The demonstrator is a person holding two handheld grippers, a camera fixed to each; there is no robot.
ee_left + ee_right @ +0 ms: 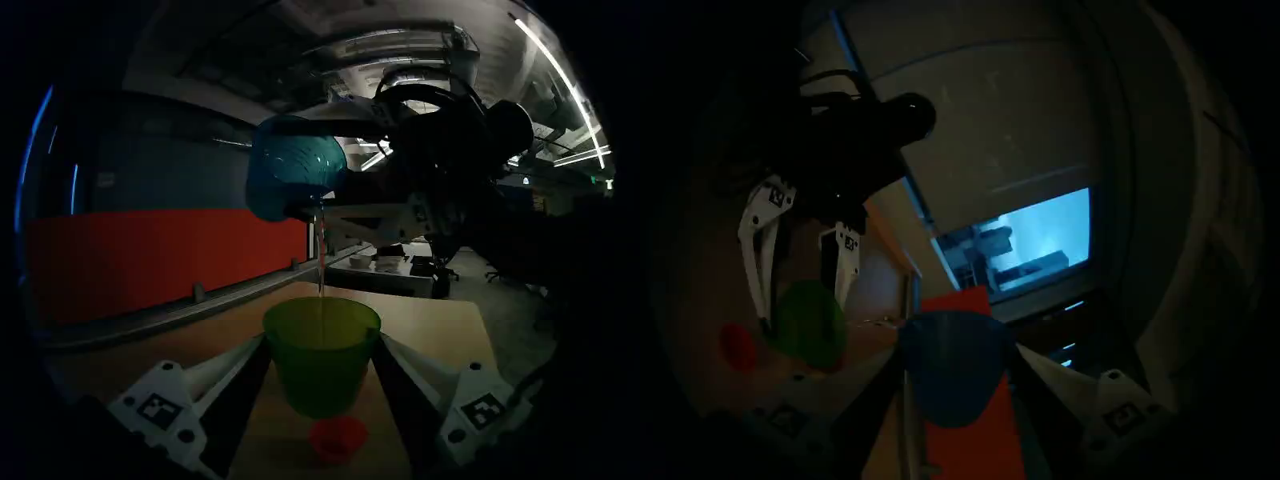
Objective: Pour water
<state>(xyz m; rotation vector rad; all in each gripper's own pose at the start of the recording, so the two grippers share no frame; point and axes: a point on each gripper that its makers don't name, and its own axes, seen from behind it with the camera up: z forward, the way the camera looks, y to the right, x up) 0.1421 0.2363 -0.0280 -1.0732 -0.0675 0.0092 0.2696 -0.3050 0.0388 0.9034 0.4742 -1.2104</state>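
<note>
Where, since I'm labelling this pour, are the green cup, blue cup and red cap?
green cup [322, 364]: left gripper view, front wall.
blue cup [292, 172]: left gripper view, tilted side wall.
red cap [338, 439]: left gripper view, its middle.

Looks like smooth, translucent plastic in both the green cup [322, 352] and the blue cup [294, 176] — faintly glossy. Opaque plastic for the small red cup [338, 438]; pale, matt wood across the surface [432, 328].

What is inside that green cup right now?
A thin stream of water falls into the green cup from the tilted blue cup above. How much has collected is hidden by its wall.
</note>
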